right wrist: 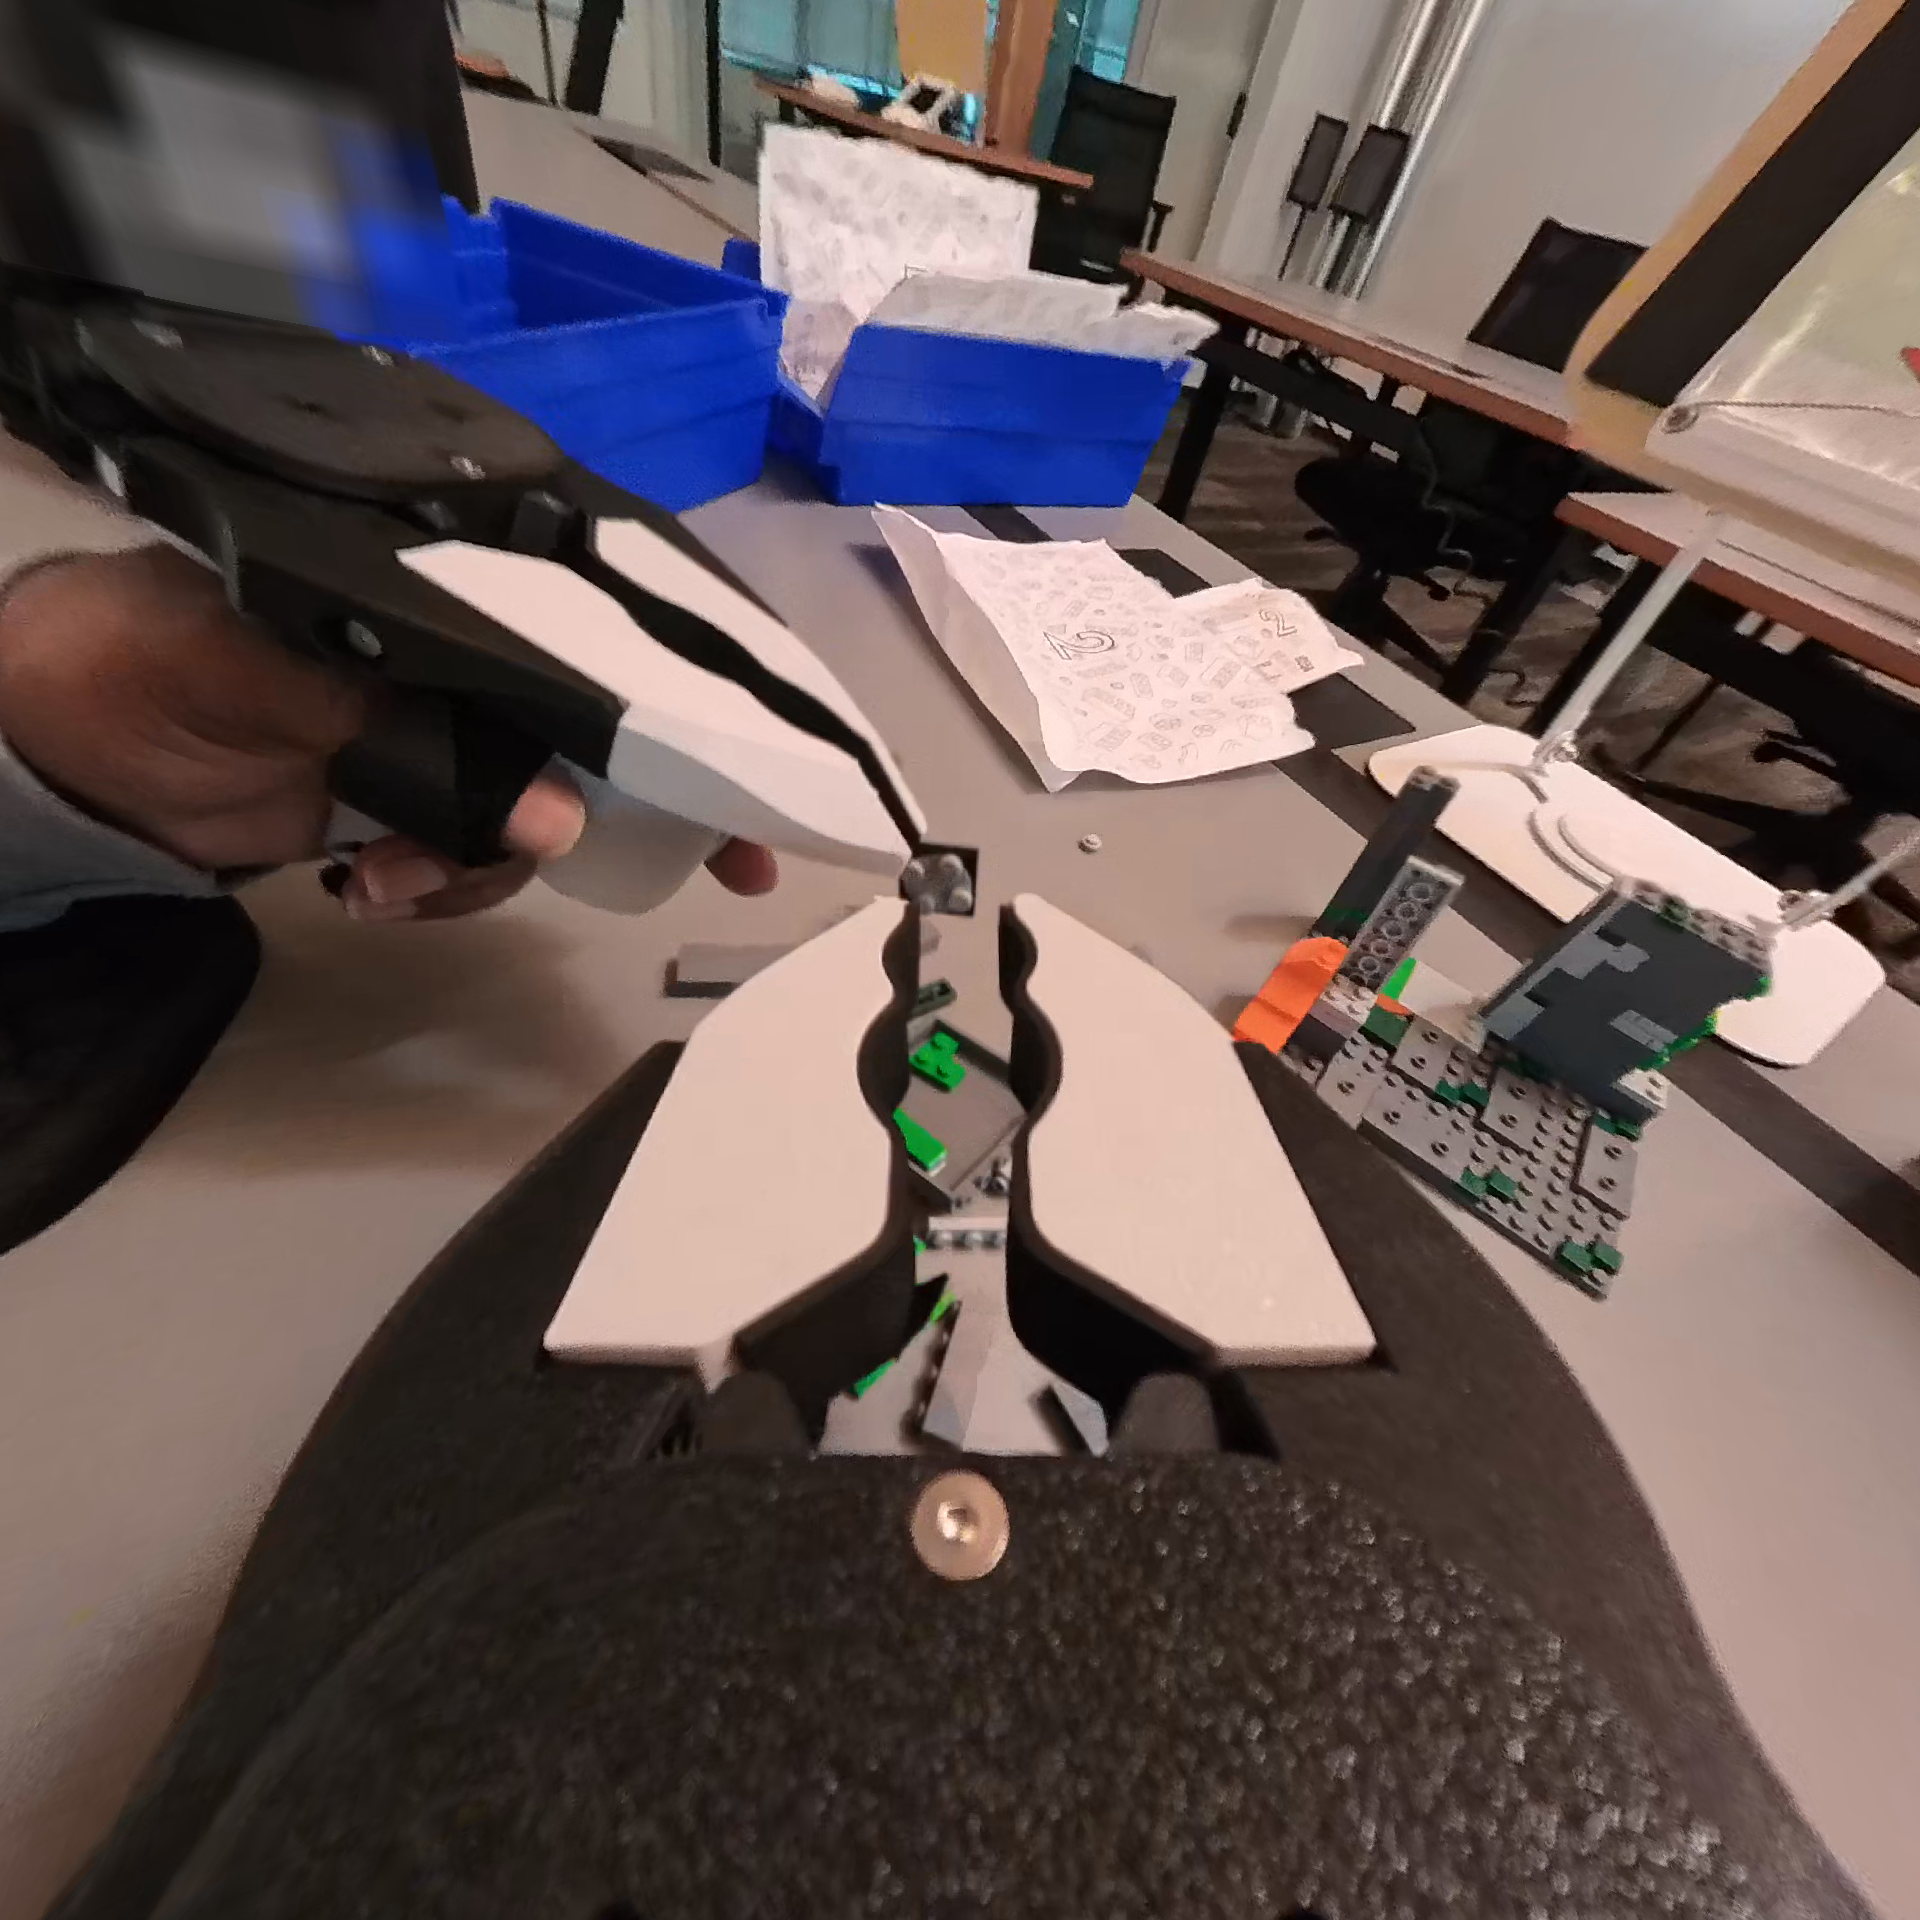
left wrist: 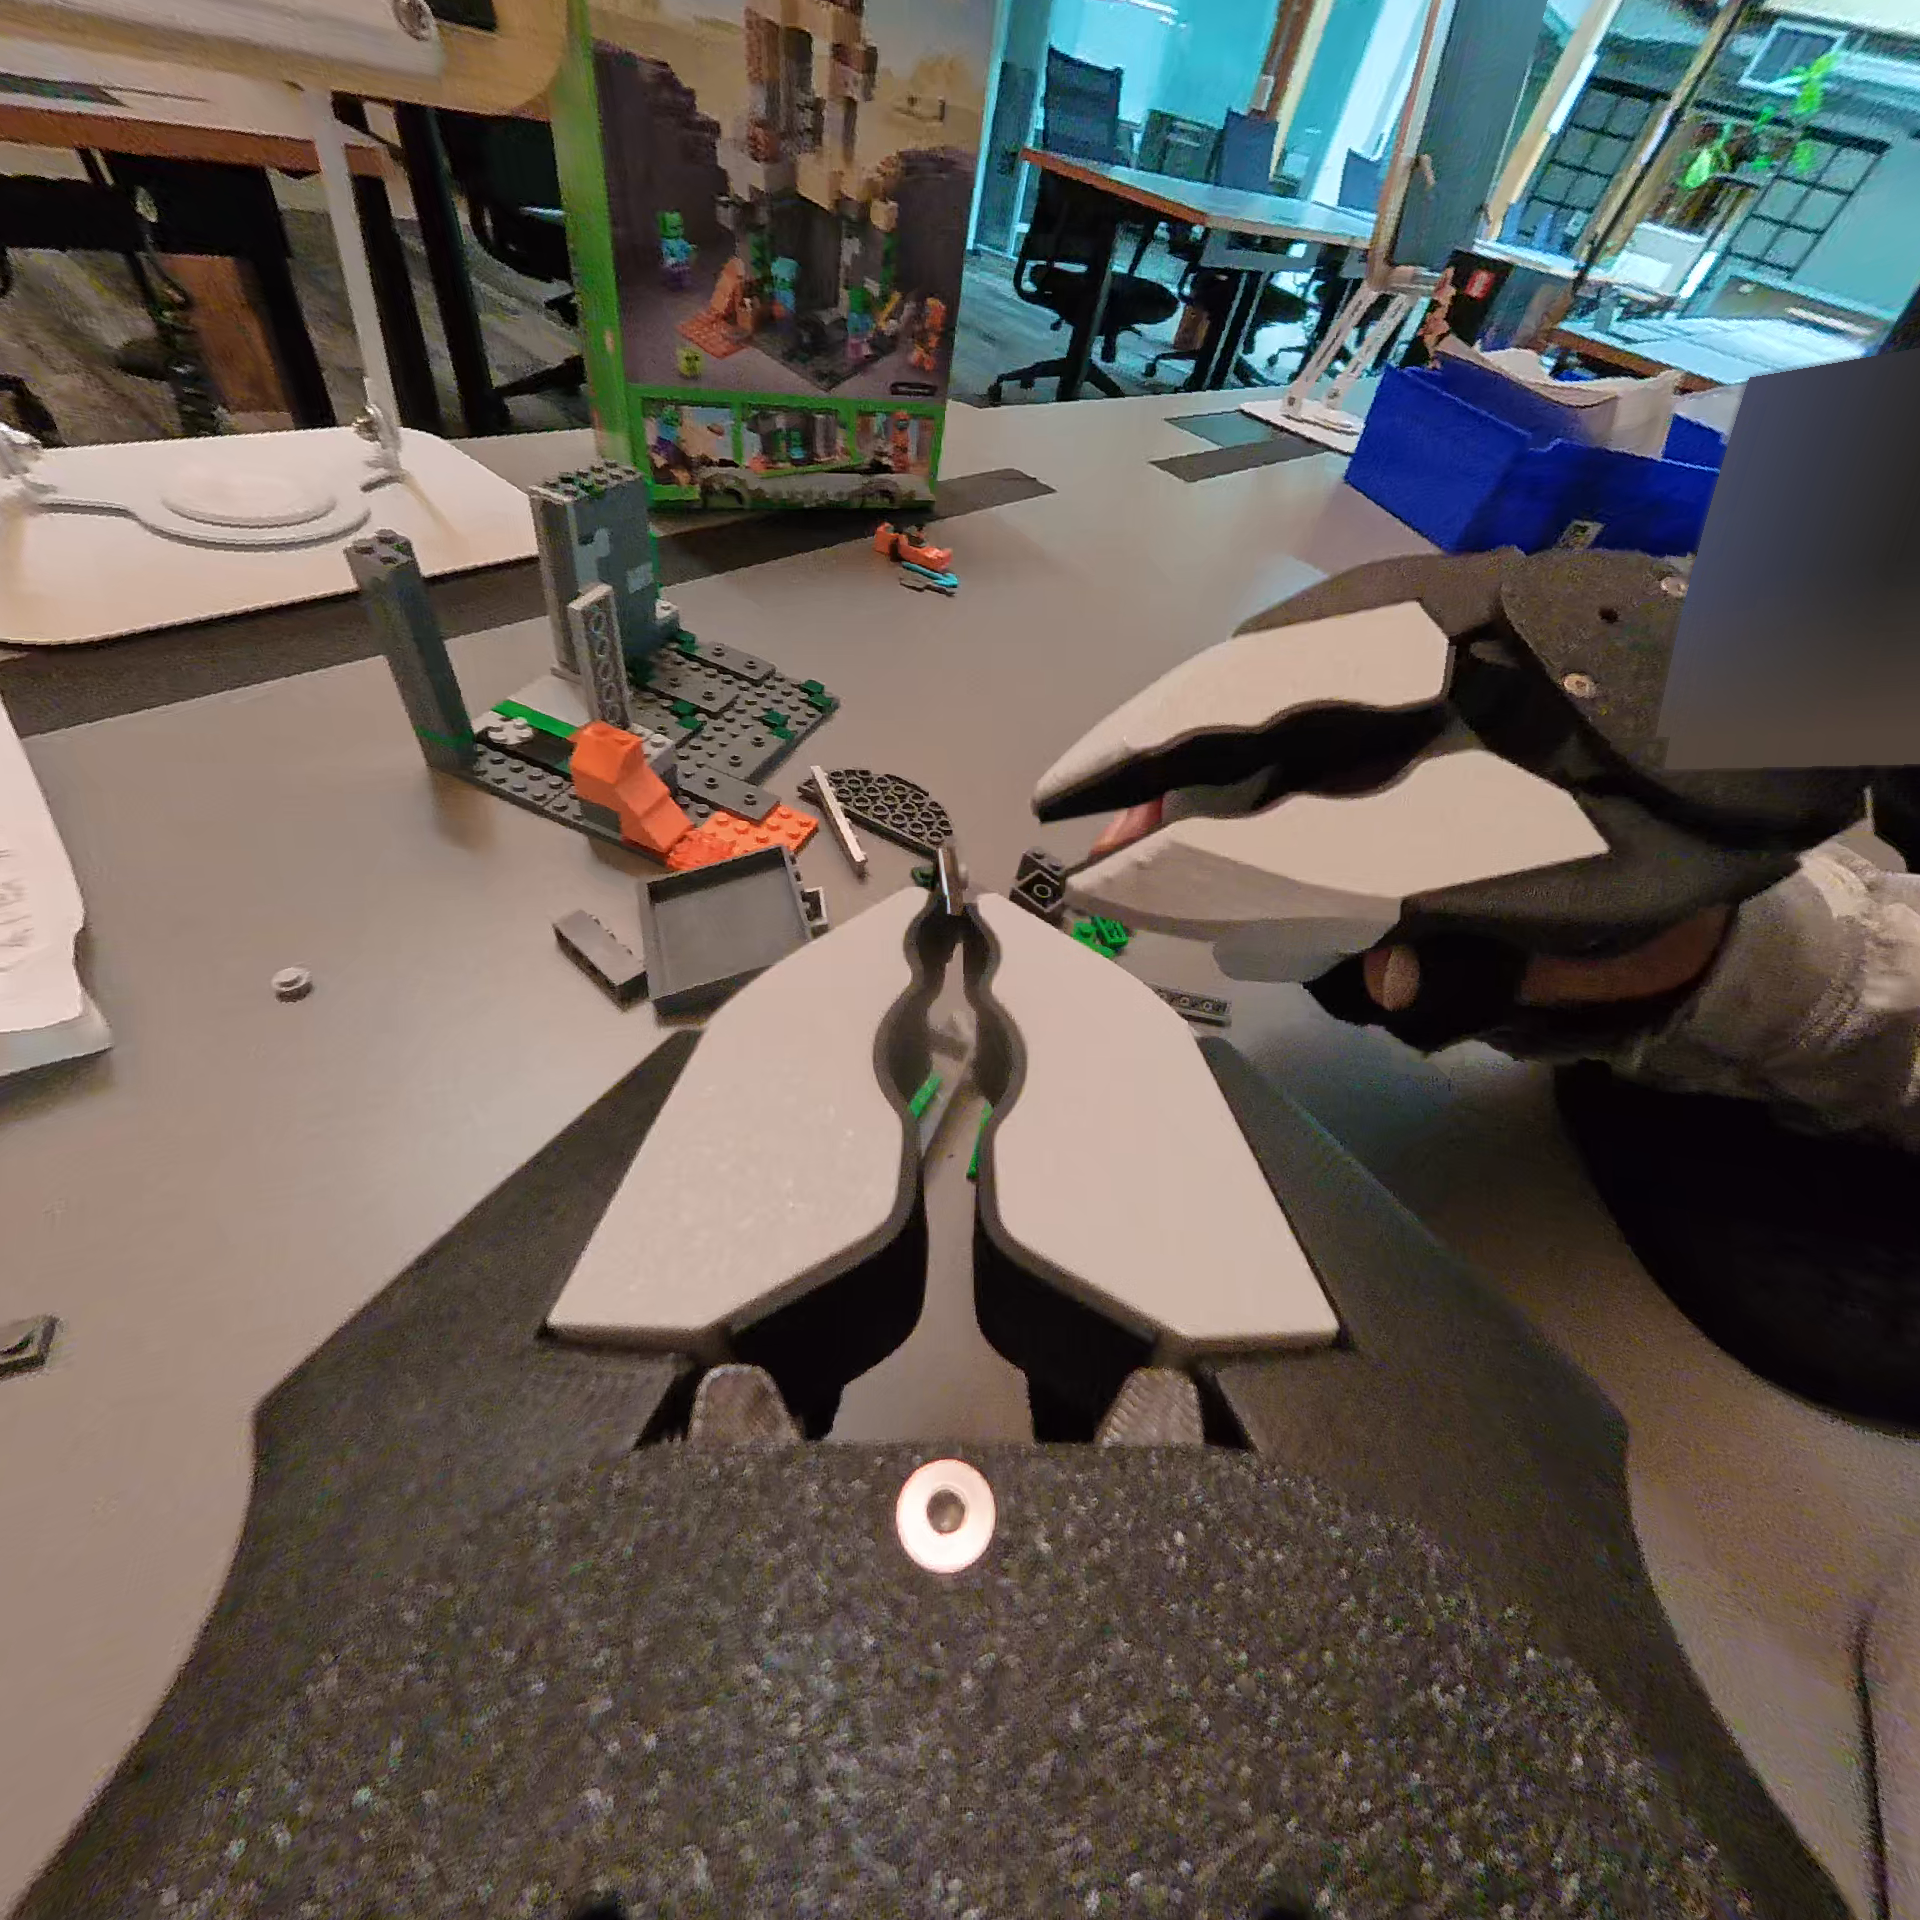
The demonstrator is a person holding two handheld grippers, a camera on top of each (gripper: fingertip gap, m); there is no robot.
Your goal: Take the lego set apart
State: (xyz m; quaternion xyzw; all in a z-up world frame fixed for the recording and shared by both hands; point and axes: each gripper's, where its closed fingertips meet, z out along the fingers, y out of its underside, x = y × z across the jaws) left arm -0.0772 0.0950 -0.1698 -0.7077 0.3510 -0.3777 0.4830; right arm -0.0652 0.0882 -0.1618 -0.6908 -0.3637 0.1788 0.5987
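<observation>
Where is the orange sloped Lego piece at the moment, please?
In the left wrist view, the orange sloped piece sits left of centre on the dark grey baseplate, beside the orange plate and behind the open grey box piece.

Half-dismantled grey lego set (left wrist: 623, 707), seemingly upright.

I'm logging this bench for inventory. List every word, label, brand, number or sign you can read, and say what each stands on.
I will not quote writing; these things bear it:
Lego box, standing upright: small print, too small to read.
White paper bag, lying flat: large printed marks over a pattern.
Paper in the blue bins: print blurred.
Dark box, far back: a red-and-white sign.
</observation>
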